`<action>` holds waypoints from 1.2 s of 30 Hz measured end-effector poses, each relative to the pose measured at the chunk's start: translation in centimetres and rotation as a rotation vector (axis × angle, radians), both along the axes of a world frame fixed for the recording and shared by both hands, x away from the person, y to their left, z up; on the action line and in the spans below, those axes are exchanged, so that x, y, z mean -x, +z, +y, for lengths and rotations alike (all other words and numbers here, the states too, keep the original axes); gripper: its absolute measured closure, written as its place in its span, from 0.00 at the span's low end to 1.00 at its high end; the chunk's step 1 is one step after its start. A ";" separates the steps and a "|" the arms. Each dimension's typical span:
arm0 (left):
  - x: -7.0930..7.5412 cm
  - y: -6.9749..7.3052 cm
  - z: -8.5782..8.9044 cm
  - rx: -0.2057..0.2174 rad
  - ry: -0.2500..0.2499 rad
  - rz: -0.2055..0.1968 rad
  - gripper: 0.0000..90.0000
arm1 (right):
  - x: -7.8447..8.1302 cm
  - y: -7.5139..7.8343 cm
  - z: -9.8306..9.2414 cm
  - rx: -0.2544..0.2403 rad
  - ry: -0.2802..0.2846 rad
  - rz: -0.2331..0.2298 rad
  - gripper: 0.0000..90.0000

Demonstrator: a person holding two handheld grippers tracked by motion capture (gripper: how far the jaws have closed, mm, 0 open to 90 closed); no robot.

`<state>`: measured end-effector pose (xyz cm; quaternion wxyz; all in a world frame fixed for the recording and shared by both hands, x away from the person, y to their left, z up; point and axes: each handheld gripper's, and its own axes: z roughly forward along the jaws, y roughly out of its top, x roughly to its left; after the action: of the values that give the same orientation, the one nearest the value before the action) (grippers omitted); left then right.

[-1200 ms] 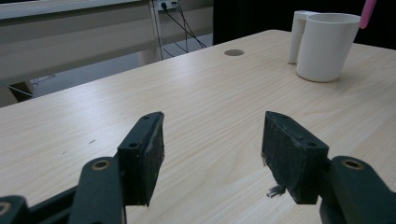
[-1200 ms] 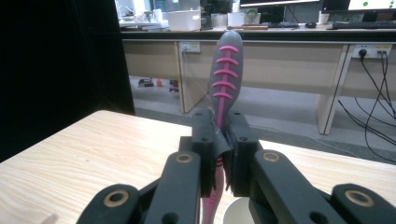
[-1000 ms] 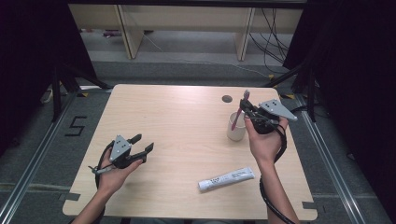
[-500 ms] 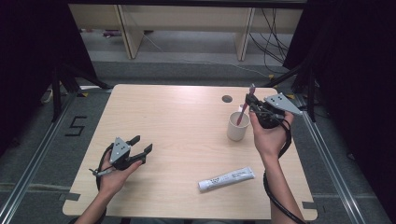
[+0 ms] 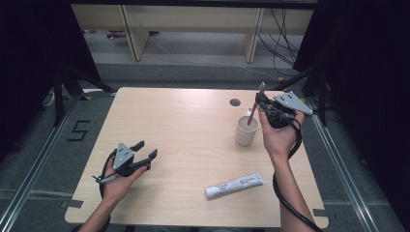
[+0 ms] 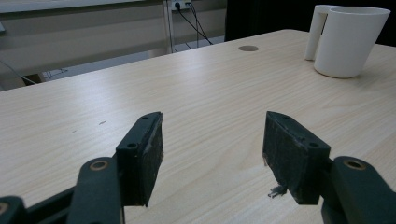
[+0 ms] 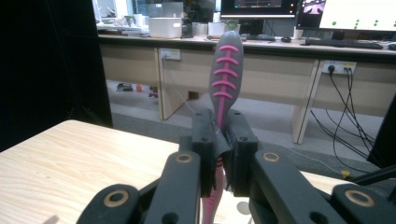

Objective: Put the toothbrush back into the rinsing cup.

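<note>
A pink and grey toothbrush (image 5: pixel 255 107) stands steeply tilted over a white mug (image 5: pixel 245 131) at the table's right. My right gripper (image 5: pixel 261 102) is shut on its handle. In the right gripper view the brush's ribbed grey end (image 7: pixel 225 70) sticks up above the closed jaws of the right gripper (image 7: pixel 219 144). Its lower end reaches the mug's mouth; whether it is inside I cannot tell. My left gripper (image 5: pixel 145 151) rests low at the front left, open with nothing between its pads (image 6: pixel 144 154). The mug (image 6: pixel 348 39) shows far off in the left gripper view.
A white toothpaste tube (image 5: pixel 234 185) lies flat near the front right of the wooden table (image 5: pixel 183 125). A small round hole (image 5: pixel 235 102) sits in the tabletop behind the mug. Shelving and cables stand beyond the far edge.
My right gripper has shifted a little to the right and up with the toothbrush, which now leans more over the mug. The left gripper has stayed put.
</note>
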<state>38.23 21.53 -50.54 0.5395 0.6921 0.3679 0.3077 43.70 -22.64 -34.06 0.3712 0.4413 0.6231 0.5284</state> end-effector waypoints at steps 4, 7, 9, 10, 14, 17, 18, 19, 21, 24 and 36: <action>0.1 0.0 0.0 -0.005 0.003 0.006 0.42 | -0.2 0.2 0.0 -0.006 -0.013 0.008 0.94; 0.1 0.0 0.0 -0.003 0.003 0.004 0.42 | -0.6 0.2 0.0 -0.001 -0.010 -0.003 0.94; 0.1 0.0 0.0 -0.002 0.003 0.004 0.42 | -0.9 0.2 0.0 0.005 -0.013 -0.007 0.94; 0.1 0.0 0.0 -0.002 0.003 0.003 0.42 | -1.0 0.2 0.0 0.001 -0.007 -0.003 0.94; 0.1 0.0 -0.1 -0.001 0.002 0.003 0.42 | -1.4 0.4 -0.1 0.014 -0.020 -0.010 0.94; 0.1 0.0 -0.1 -0.001 0.002 0.004 0.42 | -1.6 0.5 -0.1 0.016 -0.018 -0.013 0.94; 0.1 0.0 -0.1 -0.001 0.001 0.004 0.42 | -1.8 0.5 0.0 0.010 -0.015 -0.017 0.94; 0.1 0.0 -0.1 -0.001 0.001 0.004 0.42 | -1.9 0.5 0.0 0.007 -0.018 -0.018 0.94; 0.1 0.0 -0.1 0.000 0.001 0.003 0.42 | -2.1 0.6 0.0 0.020 -0.025 -0.024 0.94; 0.1 0.0 0.0 0.000 0.002 0.004 0.42 | -2.4 0.7 0.0 0.020 -0.026 -0.021 0.94; 0.1 0.0 0.0 0.000 0.002 0.005 0.42 | -3.5 0.6 -0.1 0.006 -0.043 -0.025 0.94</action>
<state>38.14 21.53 -50.56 0.5381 0.6926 0.3700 0.3065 47.25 -22.73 -33.45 0.3918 0.4468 0.6103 0.5238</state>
